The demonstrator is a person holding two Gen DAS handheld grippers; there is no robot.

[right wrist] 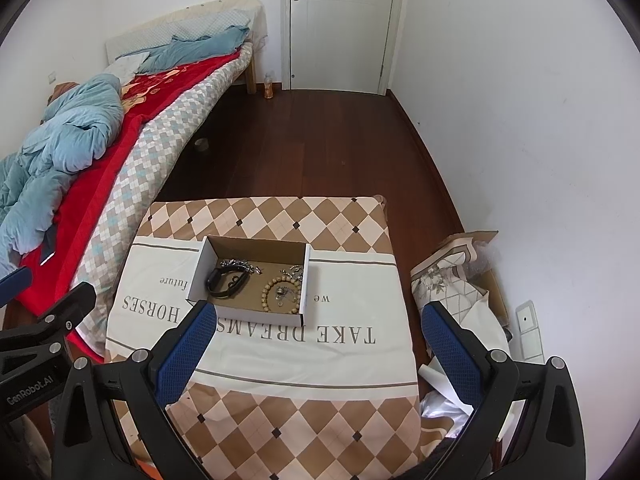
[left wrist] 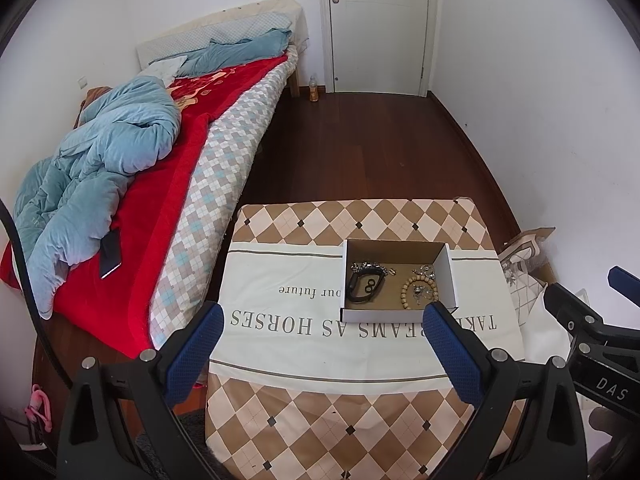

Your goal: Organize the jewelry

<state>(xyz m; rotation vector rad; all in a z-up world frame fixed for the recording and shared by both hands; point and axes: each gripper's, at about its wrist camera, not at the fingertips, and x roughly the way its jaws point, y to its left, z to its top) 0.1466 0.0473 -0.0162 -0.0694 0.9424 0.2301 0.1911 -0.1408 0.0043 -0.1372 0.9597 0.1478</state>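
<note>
The tabletop (left wrist: 304,412) is draped in a soft cloth of tan and cream diamonds, with a cream band across the middle printed in dark serif capitals. It stands on a dark red-brown plank floor (left wrist: 360,140) in a small white-walled bedroom, with a closed white panelled door (left wrist: 380,20) at the far end. Along the left runs a bed (left wrist: 224,160) with a checked pastel sheet, a plush red blanket (left wrist: 160,208) and a rumpled, quilted blue duvet (left wrist: 100,152); a dark phone (left wrist: 110,255) lies flat on the blanket. A small bottle (left wrist: 313,89) stands on the floor by the bedpost.

On the cream band sits a shallow, open cardboard box (left wrist: 396,314), white outside and raw brown inside. In it lie a black band bracelet (left wrist: 362,284) (smooth, looped), a ring of round wooden beads (left wrist: 408,290), and tangled silvery metal pieces (left wrist: 366,267) too small to make out.

The left tongs (left wrist: 320,354) hang above the near tabletop, their blue cross-hatched pads spread wide and holding nothing. The right tongs (right wrist: 320,354) are likewise spread wide and bare, short of the box.
</note>
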